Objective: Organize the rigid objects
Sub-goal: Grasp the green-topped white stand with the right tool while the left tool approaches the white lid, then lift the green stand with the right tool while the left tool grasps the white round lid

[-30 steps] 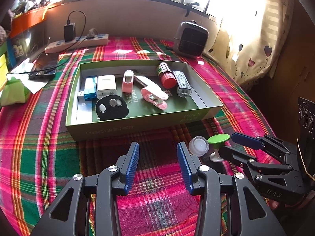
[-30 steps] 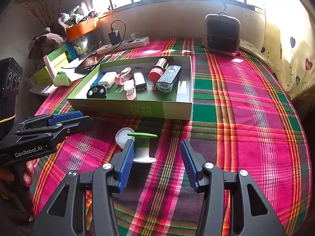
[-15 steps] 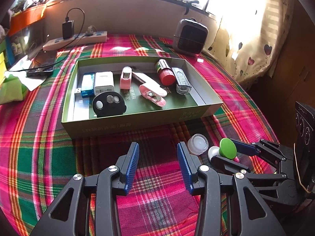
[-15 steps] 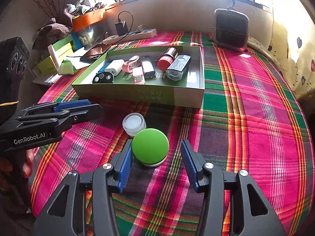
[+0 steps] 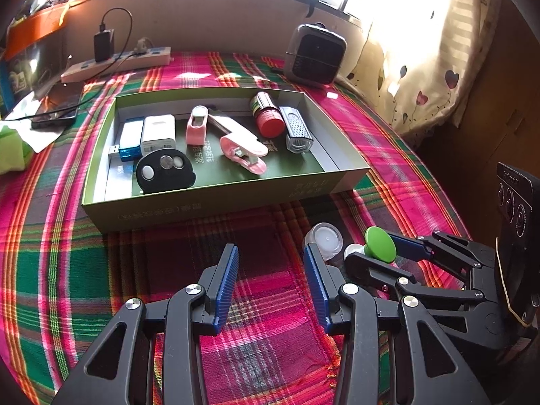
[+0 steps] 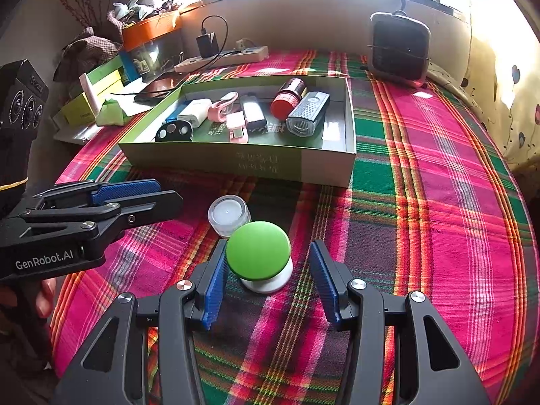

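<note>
The right gripper (image 6: 265, 278) is seen closing around a green-capped white knob (image 6: 258, 259) that stands on the plaid cloth (image 6: 422, 236); its left pad looks to be at the cap's edge, the right pad is still clear of it, so nothing is gripped. A small clear jar (image 6: 228, 215) is found just behind the knob, in front of the green box (image 6: 236, 162), where a red-capped bottle (image 6: 287, 98) and other small items are kept. The left gripper (image 5: 270, 283) is held half open and empty over bare cloth, beside the jar.
</note>
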